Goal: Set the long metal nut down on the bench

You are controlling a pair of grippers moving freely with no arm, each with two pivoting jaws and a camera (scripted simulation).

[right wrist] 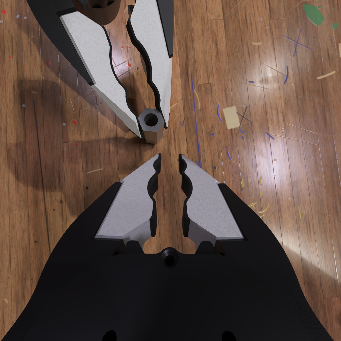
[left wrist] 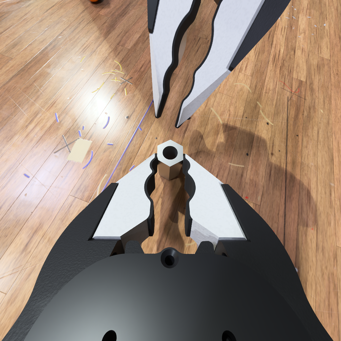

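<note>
Metal nut (left wrist: 170,158) stands upright, pinched between the left gripper (left wrist: 170,156) fingertips, its lower end at the wooden bench (left wrist: 55,184). Just beyond it the right gripper (right wrist: 169,156) hovers empty, jaws slightly apart. No writing shows.
</note>
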